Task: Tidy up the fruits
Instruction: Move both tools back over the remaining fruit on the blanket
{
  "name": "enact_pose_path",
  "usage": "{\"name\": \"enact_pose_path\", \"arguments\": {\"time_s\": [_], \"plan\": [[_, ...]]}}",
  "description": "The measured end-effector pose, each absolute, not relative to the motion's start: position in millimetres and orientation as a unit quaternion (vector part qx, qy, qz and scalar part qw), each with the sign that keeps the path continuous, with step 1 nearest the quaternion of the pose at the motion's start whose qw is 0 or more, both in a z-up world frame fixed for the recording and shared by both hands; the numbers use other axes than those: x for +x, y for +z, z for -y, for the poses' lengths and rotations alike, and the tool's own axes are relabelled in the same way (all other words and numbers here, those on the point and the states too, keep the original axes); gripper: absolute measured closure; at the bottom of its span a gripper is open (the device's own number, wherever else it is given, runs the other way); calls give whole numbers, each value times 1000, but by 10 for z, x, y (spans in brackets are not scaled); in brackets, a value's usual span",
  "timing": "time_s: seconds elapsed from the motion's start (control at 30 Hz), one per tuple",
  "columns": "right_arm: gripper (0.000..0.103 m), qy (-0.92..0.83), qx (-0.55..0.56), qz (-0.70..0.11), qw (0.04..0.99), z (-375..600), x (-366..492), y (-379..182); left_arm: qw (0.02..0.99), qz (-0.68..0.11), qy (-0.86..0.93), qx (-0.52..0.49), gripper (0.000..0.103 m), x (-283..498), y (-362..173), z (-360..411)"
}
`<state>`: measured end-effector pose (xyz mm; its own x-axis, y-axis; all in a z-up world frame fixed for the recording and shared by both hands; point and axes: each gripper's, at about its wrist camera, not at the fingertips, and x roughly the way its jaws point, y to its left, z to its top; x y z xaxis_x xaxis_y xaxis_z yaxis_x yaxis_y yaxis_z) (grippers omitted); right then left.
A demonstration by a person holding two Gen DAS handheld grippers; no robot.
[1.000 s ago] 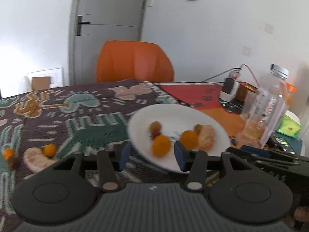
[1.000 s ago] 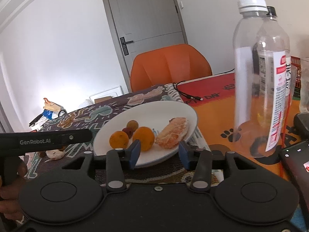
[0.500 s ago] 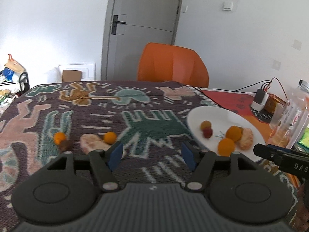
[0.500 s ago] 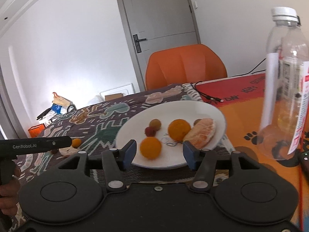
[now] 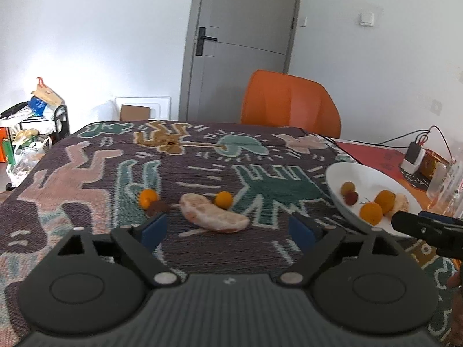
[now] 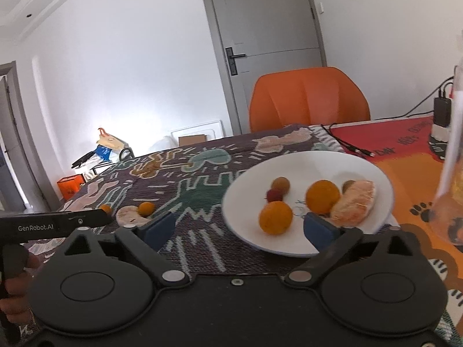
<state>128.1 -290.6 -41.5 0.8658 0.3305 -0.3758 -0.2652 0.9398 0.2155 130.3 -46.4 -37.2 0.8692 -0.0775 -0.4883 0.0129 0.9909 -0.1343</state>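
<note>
Reorientation of the left hand-held gripper [image 5: 225, 230]: over the last second its camera has swung off the white plate [image 5: 335, 182], once central, now at the right edge of the frame, and onto the loose fruit at lower centre, while its jaws have spread from narrow to wide and hold nothing. Between the blue pads [image 5: 154, 228] lies a peeled citrus piece [image 5: 212, 212] on the patterned cloth of the desk [image 5: 86, 173], with a small orange fruit [image 5: 223, 199] touching its far side and another small orange [image 5: 147, 197] beside a dark brown fruit [image 5: 157, 206] to the left; by judgement, the peeled piece is the next pick for the plate. The right hand-held gripper [image 6: 238, 228] is likewise open and empty, hovering at the plate's near rim. Only the right view resolves the plate's contents in the centre-right of its frame: two oranges [image 6: 275, 217], a red berry [image 6: 273, 195], a peeled half [image 6: 353, 206]. Only the left view shows the stray fruit clearly; in the right view the left tool partly hides it
</note>
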Motion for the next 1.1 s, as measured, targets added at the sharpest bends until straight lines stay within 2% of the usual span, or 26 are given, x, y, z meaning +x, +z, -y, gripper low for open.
{"name": "enact_pose_path", "arguments": {"time_s": [0.13,0.57,0.93,1.1], "plan": [[0,165,77,-210,961,2816,1308,-411,965,-253,-9,-67,13,1277,-382,339],[0,205,55,-212,954,2458,1408,-356,968,-232,26,-96,15,1237,-369,-32],[0,237,36,-216,947,2173,1534,-346,964,-242,37,-103,30,1364,-441,-177],[5,254,22,-220,941,2062,1612,-341,962,-249,37,-105,37,1455,-485,-200]]}}
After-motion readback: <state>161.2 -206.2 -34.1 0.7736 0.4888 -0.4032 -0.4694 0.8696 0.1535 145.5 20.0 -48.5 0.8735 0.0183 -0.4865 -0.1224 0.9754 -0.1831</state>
